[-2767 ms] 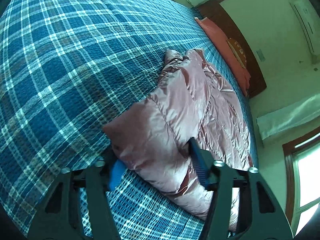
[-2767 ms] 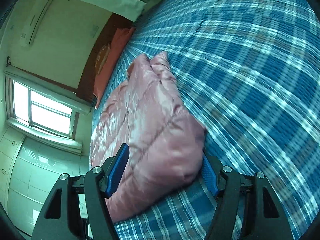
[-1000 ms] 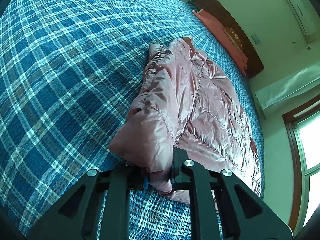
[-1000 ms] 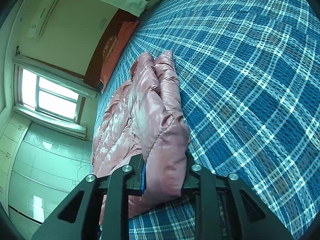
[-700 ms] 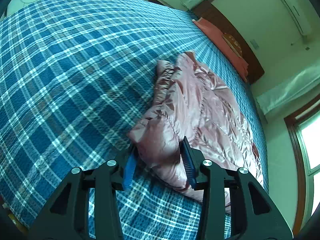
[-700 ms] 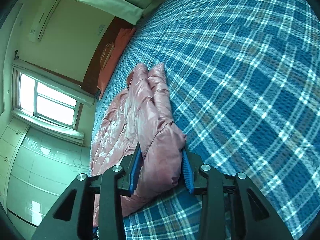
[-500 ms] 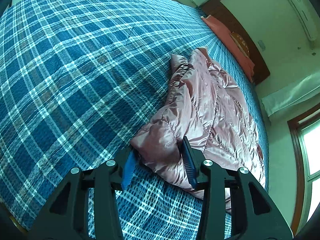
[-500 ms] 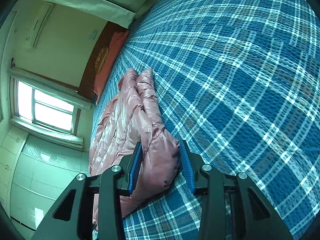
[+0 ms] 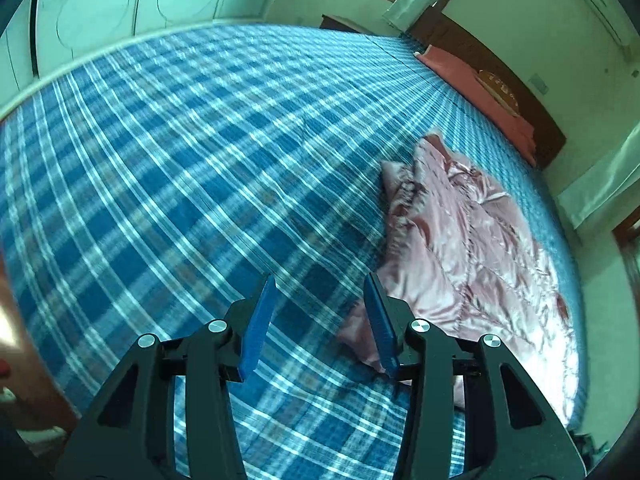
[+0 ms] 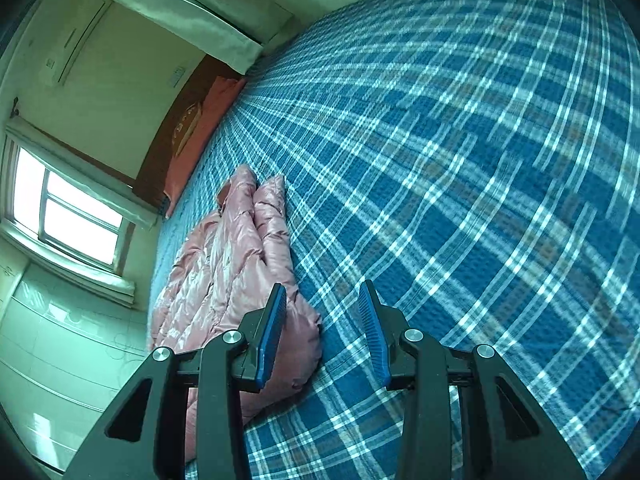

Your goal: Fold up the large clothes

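A shiny pink quilted jacket lies folded lengthwise on the blue plaid bedspread. In the left wrist view it lies to the right of my left gripper, which is open and empty, its right finger just beside the jacket's near corner. In the right wrist view the jacket lies to the left. My right gripper is open and empty, its left finger over the jacket's near edge.
A dark wooden headboard with an orange-red pillow stands at the far end of the bed. A window and pale wardrobe doors line the walls. The bed's near edge lies below the grippers.
Both grippers let go of the jacket's near end, opened wider and drew back. The left moved left off the jacket, the right moved right. The jacket lies flat.
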